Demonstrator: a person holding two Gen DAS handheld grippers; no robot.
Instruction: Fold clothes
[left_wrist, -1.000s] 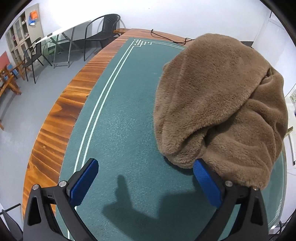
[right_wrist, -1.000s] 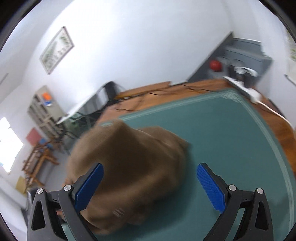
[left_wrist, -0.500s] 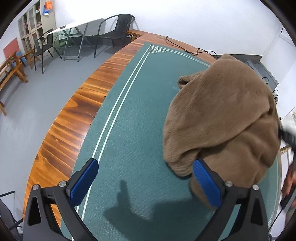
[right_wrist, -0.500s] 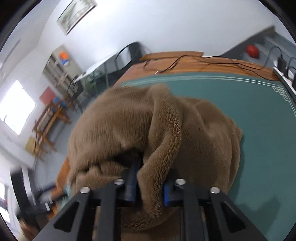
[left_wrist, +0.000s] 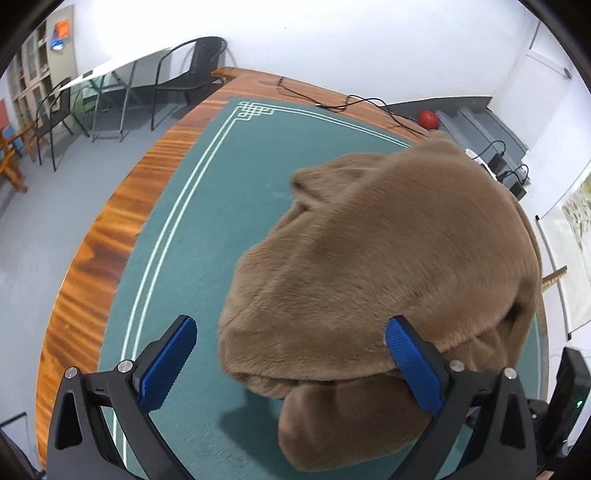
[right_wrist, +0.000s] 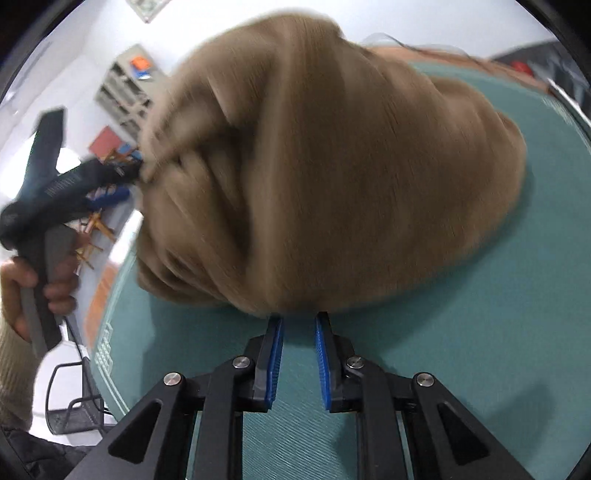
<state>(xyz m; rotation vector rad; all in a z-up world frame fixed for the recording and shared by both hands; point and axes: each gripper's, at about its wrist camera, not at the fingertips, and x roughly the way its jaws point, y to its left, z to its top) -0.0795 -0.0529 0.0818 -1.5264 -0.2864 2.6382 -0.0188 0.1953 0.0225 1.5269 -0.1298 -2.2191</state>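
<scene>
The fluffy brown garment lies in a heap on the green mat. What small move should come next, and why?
Probably close the left hand-held gripper on the brown garment. Its jaws stand wide open with the garment's near edge between them, while the right hand-held gripper seems pinched on another edge. With two holds, the heap could be spread on the green mat.

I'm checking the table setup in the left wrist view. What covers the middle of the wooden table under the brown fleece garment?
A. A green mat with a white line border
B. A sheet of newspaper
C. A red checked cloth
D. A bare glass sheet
A: the brown fleece garment lies on a green mat edged with double white lines and a knot pattern at its corner, with the wooden table showing around it.
</scene>
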